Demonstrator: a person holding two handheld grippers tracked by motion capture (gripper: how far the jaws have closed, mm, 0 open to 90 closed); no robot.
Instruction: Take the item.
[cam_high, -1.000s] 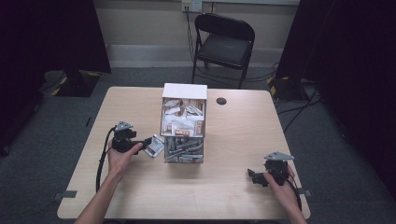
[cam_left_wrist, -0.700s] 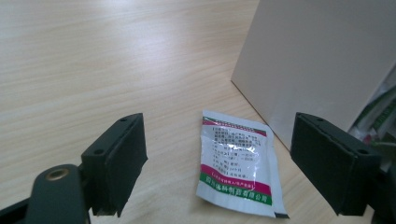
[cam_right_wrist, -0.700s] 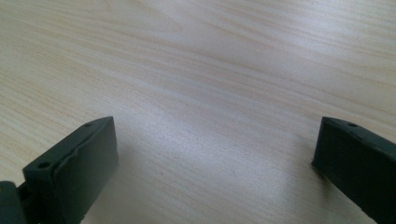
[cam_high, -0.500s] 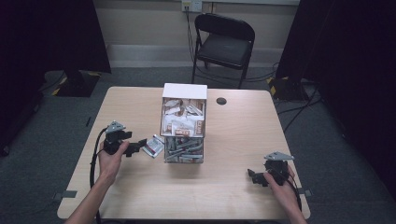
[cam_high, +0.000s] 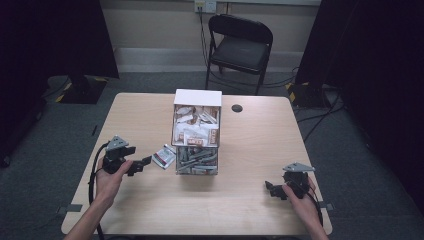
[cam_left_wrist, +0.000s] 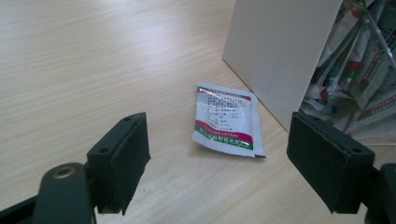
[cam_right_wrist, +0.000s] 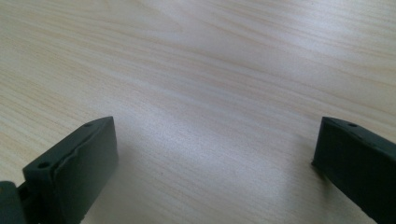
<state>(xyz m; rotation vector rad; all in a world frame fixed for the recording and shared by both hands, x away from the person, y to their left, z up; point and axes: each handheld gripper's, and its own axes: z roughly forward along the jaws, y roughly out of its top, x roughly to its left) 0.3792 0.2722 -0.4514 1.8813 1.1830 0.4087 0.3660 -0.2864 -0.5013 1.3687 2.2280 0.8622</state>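
Observation:
A small white sachet (cam_left_wrist: 226, 119) with red and green bands lies flat on the table (cam_high: 260, 150), just left of the box (cam_high: 196, 131). In the high view the sachet (cam_high: 164, 156) sits a little ahead of my left gripper (cam_high: 142, 163). That gripper (cam_left_wrist: 217, 172) is open, its jaws wide apart and short of the sachet, nothing between them. The box (cam_left_wrist: 280, 51) has a white side and a clear front, and is packed with several more sachets. My right gripper (cam_high: 270, 189) rests low at the table's front right, open (cam_right_wrist: 210, 163) over bare wood.
A black folding chair (cam_high: 240, 45) stands beyond the table's far edge. A small dark round hole (cam_high: 237, 108) sits in the tabletop right of the box. Cables trail from both grippers. Bare wood spreads left of the box and between the two hands.
My left gripper has pulled back to the left, away from the box, leaving the sachet lying on the table. The right gripper has stayed put.

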